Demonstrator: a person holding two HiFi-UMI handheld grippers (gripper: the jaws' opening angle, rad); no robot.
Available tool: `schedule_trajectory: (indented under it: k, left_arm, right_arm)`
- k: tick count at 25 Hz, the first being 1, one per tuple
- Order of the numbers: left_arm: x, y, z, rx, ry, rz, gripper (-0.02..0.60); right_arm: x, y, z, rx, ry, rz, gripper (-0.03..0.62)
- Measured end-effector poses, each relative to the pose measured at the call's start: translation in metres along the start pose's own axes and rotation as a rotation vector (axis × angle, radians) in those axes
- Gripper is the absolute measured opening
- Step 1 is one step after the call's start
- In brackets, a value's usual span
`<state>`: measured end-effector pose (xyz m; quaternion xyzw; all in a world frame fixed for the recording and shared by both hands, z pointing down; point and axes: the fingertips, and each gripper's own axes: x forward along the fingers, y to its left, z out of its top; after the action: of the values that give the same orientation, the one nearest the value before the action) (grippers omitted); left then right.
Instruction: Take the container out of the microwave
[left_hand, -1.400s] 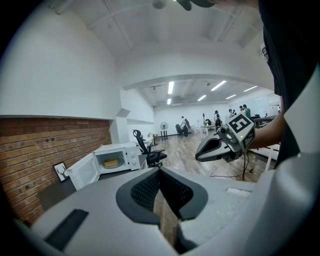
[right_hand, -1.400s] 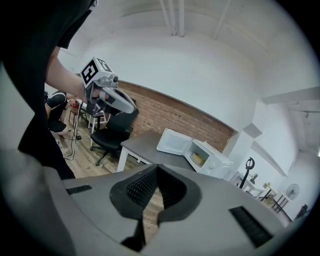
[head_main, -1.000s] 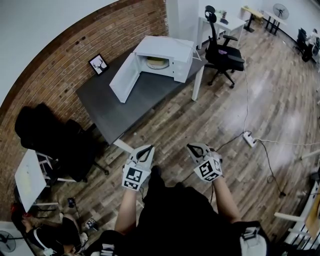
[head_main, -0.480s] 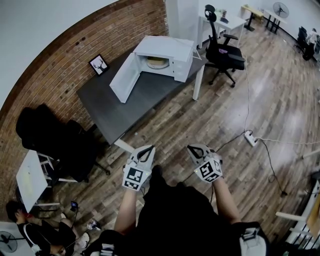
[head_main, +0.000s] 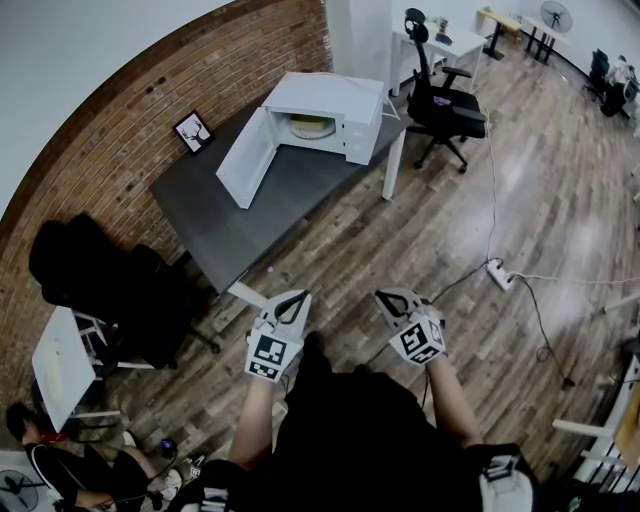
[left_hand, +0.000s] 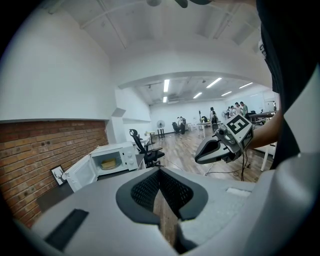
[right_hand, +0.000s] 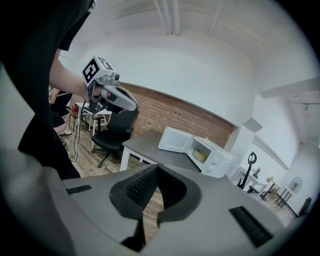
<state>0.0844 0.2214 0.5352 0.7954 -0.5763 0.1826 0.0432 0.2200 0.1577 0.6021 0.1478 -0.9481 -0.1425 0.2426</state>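
Spreading across most of the head view, a wooden plank floor (head_main: 480, 200) runs from the person's feet out to desks at the far end; a curved brick wall (head_main: 120, 130) bounds it at the left; against that wall stands a dark grey table (head_main: 230, 210) on white legs, well apart from the person; a bulky black chair (head_main: 110, 280) sits near the table's nearer end, and a black office chair (head_main: 440, 100) stands just past its farther end; on that farther end of the table rests a white microwave (head_main: 330, 97), its door (head_main: 243, 160) swung wide open to the left; the left gripper (head_main: 295, 297) and the right gripper (head_main: 383, 296) are held side by side in front of the person's body, low over the floor, both pointing toward the table and neither near it; in the left gripper view the two jaws meet at their tips with nothing between them; in the right gripper view the jaws likewise lie together and grip nothing, only floor showing through the hollow behind the tips; the container (head_main: 312, 126), round, shallow and yellowish, sits inside the microwave's open cavity, untouched by either gripper; a small framed picture (head_main: 193, 131) stands on the table close to the wall, apart from the microwave door; a white power strip (head_main: 497, 276) lies on the floor at the right with its cable trailing away.
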Motion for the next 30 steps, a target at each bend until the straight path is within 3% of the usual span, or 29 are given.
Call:
schedule_trajectory:
  k: [9, 30]
  left_arm:
    - [0.004, 0.032, -0.003, -0.008, -0.023, -0.007, 0.002]
    - [0.035, 0.132, -0.011, -0.001, -0.039, -0.107, 0.002]
  right_arm:
    - [0.022, -0.004, 0.012, -0.026, 0.024, -0.008, -0.002]
    - [0.109, -0.025, 0.039, -0.023, 0.100, -0.074, -0.002]
